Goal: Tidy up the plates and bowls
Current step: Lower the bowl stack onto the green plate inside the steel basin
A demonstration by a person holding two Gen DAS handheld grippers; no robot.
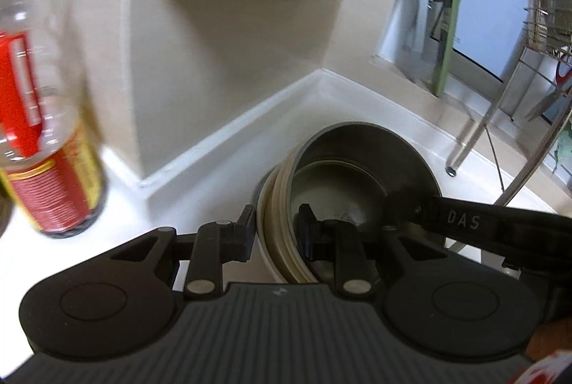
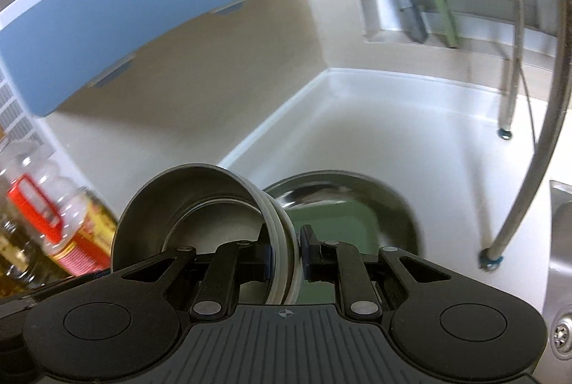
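A stack of steel bowls with cream outer walls point(image 1: 343, 176) is held tilted over the white counter. My left gripper point(image 1: 275, 234) is shut on the stack's left rim, one finger outside, one inside. My right gripper point(image 2: 284, 251) is shut on the opposite rim of the same bowl stack point(image 2: 189, 201); it also shows at the right of the left wrist view point(image 1: 400, 205). A steel plate point(image 2: 343, 201) with a green reflection lies on the counter below and right of the stack.
A clear bottle with a red label point(image 1: 39, 141) stands at the left, with more bottles point(image 2: 21, 248) beside it. A wire dish rack point(image 1: 540, 26) stands on metal legs point(image 2: 507, 90) at the right. A blue wall cabinet point(image 2: 118, 26) hangs above. A sink edge point(image 2: 561, 241) is at far right.
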